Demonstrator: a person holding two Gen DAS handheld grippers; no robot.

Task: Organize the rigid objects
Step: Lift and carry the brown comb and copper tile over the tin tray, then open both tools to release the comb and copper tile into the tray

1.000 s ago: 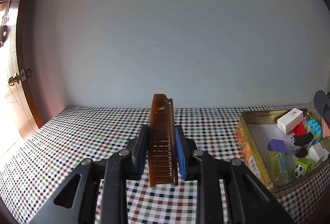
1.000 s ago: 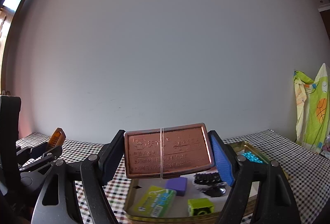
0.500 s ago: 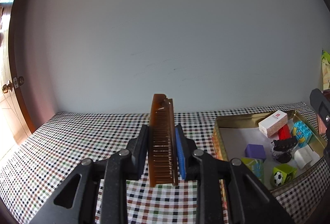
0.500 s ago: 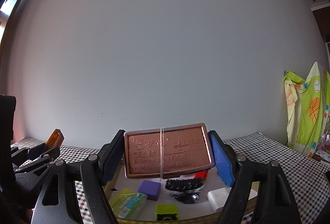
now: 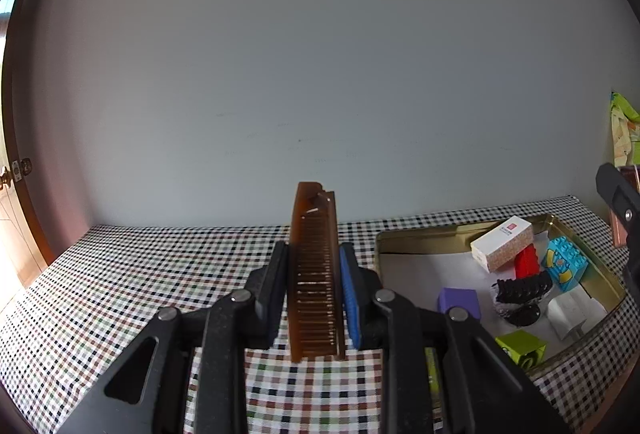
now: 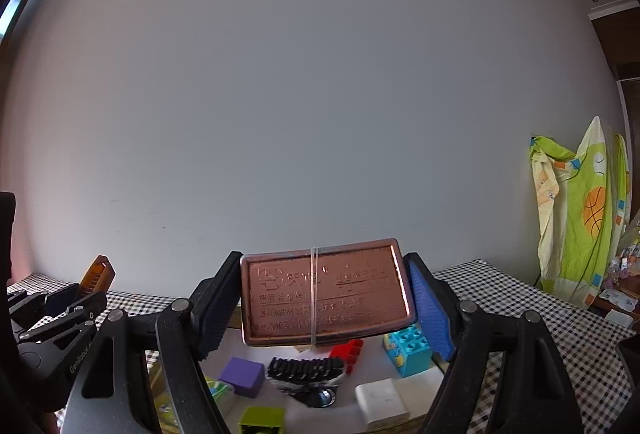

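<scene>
Tin [image 6: 416, 419] contents half hidden behind plaque [image 6: 324, 292]

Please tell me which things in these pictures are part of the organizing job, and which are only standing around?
Part of the job:
- brown comb, held in the left gripper
- copper tin, held in the right gripper
- gold tray with blocks and small items

Only around:
- checked tablecloth
- hanging cloth
- door
</scene>
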